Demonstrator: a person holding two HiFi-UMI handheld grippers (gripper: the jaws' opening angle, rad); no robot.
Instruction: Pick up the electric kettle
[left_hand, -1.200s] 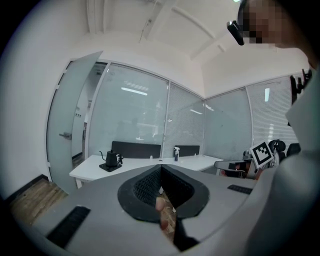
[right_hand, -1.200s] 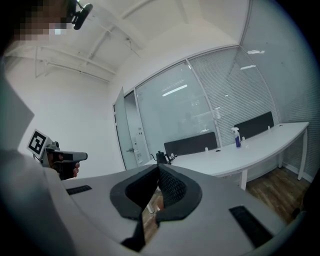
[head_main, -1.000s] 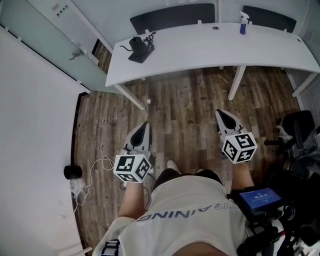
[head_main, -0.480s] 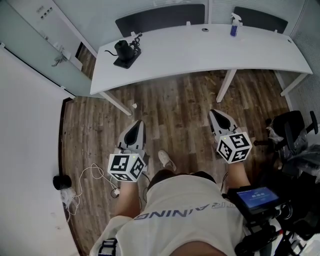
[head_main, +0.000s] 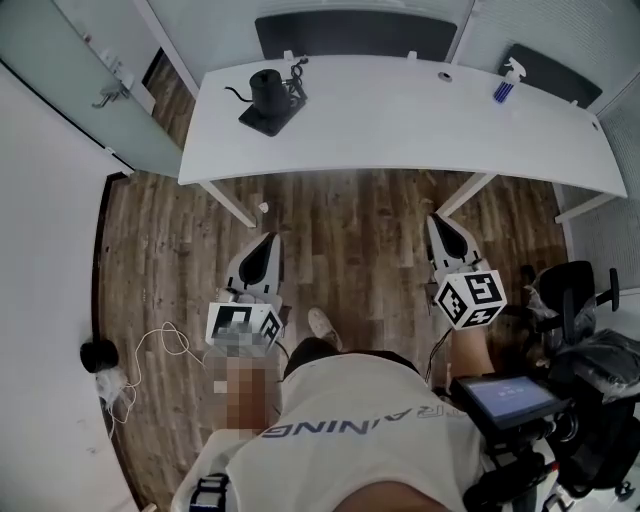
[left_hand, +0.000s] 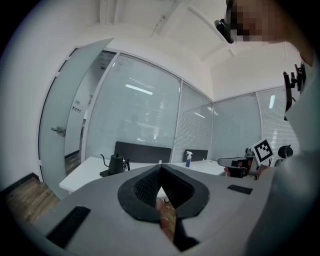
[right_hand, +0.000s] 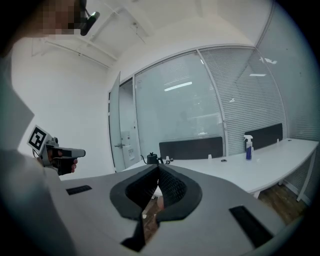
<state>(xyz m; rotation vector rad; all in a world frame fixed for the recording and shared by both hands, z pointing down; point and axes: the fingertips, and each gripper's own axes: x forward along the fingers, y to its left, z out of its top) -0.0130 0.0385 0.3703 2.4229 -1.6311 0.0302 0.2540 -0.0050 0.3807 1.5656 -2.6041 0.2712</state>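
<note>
While you stand back from the white desk (head_main: 420, 125), both grippers point toward it above the wooden floor (head_main: 350, 215), and neither touches anything on the desk. Your left gripper (head_main: 268, 240) has its jaws pressed together with nothing caught between them; in the left gripper view the two dark pads meet at a single point. Your right gripper (head_main: 436, 221) reads the same in its own view (jaws together, empty).

The electric kettle (head_main: 267, 87) stands upright at the desk's left end as you face it, well apart from both grippers. It sits on a dark flat base (head_main: 262, 121), and its thin spout reaches out toward the desk's left edge. From the left gripper view the kettle (left_hand: 116, 163) shows just left of the jaw tips; from the right gripper view it (right_hand: 151, 159) sits just above them.

A spray bottle (head_main: 505, 82) with a blue body stands near the desk's far edge, toward its right end. A long dark panel (head_main: 345, 35) runs behind the desk's far edge.
</note>
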